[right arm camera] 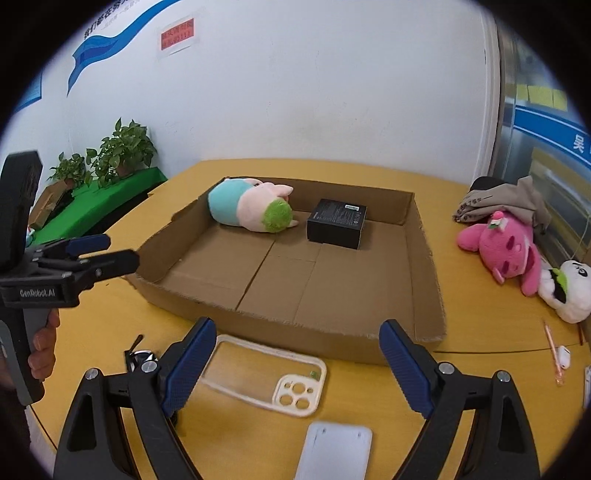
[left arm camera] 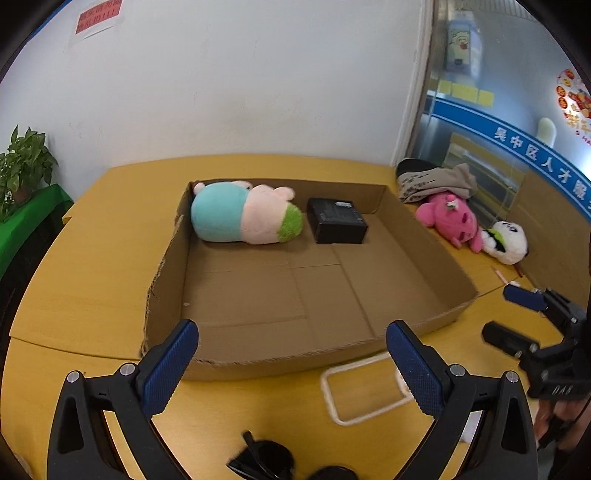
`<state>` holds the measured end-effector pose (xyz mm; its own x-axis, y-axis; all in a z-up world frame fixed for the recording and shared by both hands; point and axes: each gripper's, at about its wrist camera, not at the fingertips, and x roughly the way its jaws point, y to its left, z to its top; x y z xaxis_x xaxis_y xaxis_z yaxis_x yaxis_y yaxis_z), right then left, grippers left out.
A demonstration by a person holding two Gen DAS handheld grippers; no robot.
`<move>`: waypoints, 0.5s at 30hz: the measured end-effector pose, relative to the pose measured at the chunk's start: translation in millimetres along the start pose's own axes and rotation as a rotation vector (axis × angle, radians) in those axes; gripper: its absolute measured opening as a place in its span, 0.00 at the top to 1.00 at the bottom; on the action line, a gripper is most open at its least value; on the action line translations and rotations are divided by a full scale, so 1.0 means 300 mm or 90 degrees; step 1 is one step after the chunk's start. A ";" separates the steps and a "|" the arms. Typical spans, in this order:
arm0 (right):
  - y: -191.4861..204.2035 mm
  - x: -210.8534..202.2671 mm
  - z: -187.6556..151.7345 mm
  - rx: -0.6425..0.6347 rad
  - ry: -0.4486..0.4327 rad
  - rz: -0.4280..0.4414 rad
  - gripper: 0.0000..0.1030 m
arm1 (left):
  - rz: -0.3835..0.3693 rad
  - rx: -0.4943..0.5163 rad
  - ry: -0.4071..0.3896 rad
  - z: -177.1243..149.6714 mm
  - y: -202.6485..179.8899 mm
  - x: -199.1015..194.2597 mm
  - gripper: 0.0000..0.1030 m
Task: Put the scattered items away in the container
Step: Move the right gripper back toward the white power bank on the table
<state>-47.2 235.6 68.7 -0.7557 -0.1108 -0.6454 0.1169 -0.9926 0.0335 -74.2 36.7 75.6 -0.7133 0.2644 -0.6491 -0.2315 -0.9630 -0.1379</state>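
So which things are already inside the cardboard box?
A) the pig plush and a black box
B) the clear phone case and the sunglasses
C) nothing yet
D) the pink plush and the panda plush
A: the pig plush and the black box lie on the floor of the cardboard box, near its far wall; the other toys and the phone case are out on the table.

"GenRobot.AI" on left tongs (right arm camera: 110, 254), red wall notice (right arm camera: 177, 34) seemingly illegible

I am working in what is looking like an office: a yellow desk (right arm camera: 461, 325), potted plants (right arm camera: 122, 151), wall notices (right arm camera: 177, 35), a glass partition carrying a blue banner (left arm camera: 532, 155).
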 end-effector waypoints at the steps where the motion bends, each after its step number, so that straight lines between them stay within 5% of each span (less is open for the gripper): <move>1: -0.015 0.035 0.010 0.004 0.005 0.002 0.13 | 0.005 -0.008 0.011 0.001 0.025 0.036 0.00; 8: -0.153 0.277 -0.003 0.061 0.088 -0.005 0.13 | 0.012 -0.047 0.121 -0.058 0.149 0.228 0.05; 15: -0.164 0.247 -0.074 0.046 0.084 -0.004 0.13 | -0.005 -0.056 0.151 -0.111 0.156 0.214 0.05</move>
<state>-94.7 277.3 2.2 -0.6648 -0.1014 -0.7401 0.0623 -0.9948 0.0802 -108.9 6.9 2.5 -0.5338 0.2623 -0.8039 -0.1700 -0.9646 -0.2018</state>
